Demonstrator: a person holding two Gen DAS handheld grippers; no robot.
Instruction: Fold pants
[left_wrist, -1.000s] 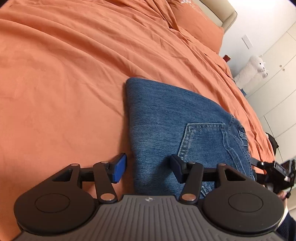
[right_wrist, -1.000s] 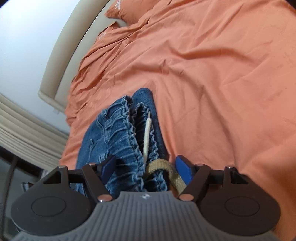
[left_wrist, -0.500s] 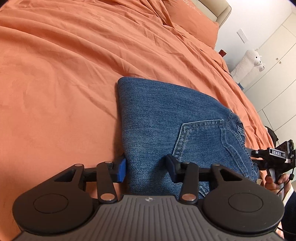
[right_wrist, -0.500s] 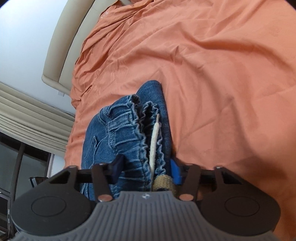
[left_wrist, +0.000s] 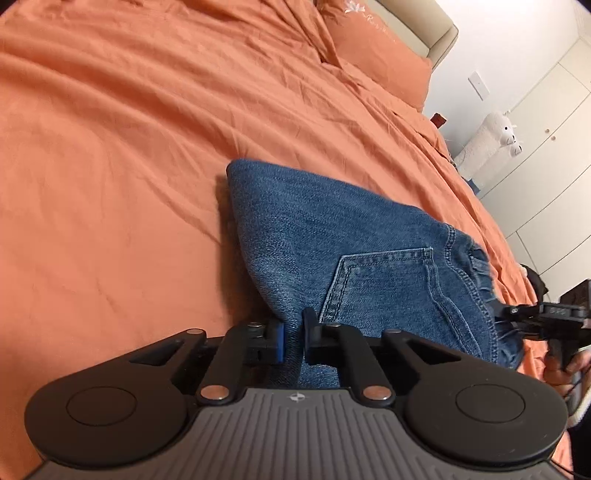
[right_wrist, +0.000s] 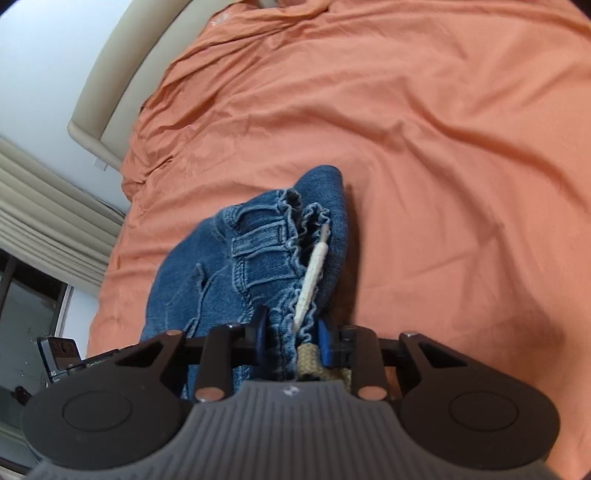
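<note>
Blue denim pants (left_wrist: 332, 236) lie folded on a big orange bed sheet (left_wrist: 129, 147). They sit near the close side of the bed, with the back pocket (left_wrist: 380, 284) facing up.

The left gripper (left_wrist: 293, 338) is pinching the near fold of the pants. Its two black fingers (left_wrist: 314, 332) are squeezed close, with a thin bit of blue cloth between them. From there the folded edge runs away to a rounded corner far up the sheet.

The right gripper (right_wrist: 291, 338) is clamped on the waistband (right_wrist: 291, 258) end. The ruffled stretchy band is bunched up between its fingers (right_wrist: 260, 332). A white drawstring (right_wrist: 312, 273) lies along the band, and a tan woven cord (right_wrist: 308, 356) pokes out just behind the fingers. In the left view, the right gripper (left_wrist: 546, 317) shows at the far side of the pants, held by a hand (left_wrist: 565, 369).

Lots of bare sheet lies to the left of the pants and beyond them. The sheet has soft wrinkles. An orange pillow (left_wrist: 373, 48) rests at the top of the bed, touching a beige headboard (left_wrist: 417, 26).

Past the right edge of the bed stand white cupboards (left_wrist: 546, 122) and a fluffy white toy animal (left_wrist: 487, 144). On the other side, beige curtains (right_wrist: 48, 221) hang by a window.
</note>
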